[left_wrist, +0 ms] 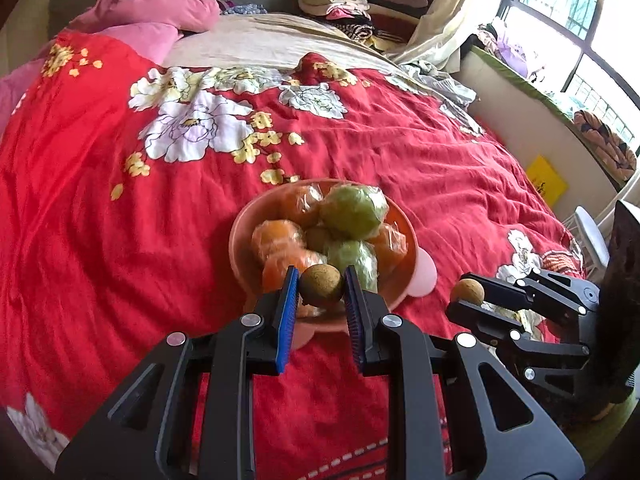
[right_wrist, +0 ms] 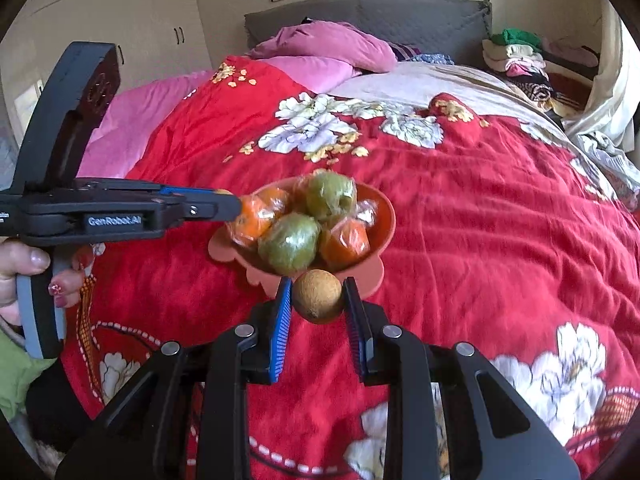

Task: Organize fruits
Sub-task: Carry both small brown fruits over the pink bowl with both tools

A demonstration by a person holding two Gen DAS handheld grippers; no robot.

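A wide bed covered with a red flowered quilt carries a shallow orange-pink bowl near its near edge. The bowl holds several fruits in clear wrap: orange ones and two green ones, piled together. The left hand-held gripper pinches a small round brown fruit between its blue pads, just over the near rim of the bowl. The right hand-held gripper pinches a second small brown fruit the same way, held above the quilt at the bowl's near edge. In the left wrist view the right hand-held gripper shows to the right of the bowl with its fruit at the tips; in the right wrist view the left one reaches in from the left, its tips at the bowl's left side, gripped by a hand with painted nails. Pink pillows lie at the far end of the bed by a grey headboard, and folded clothes are stacked at the far right.
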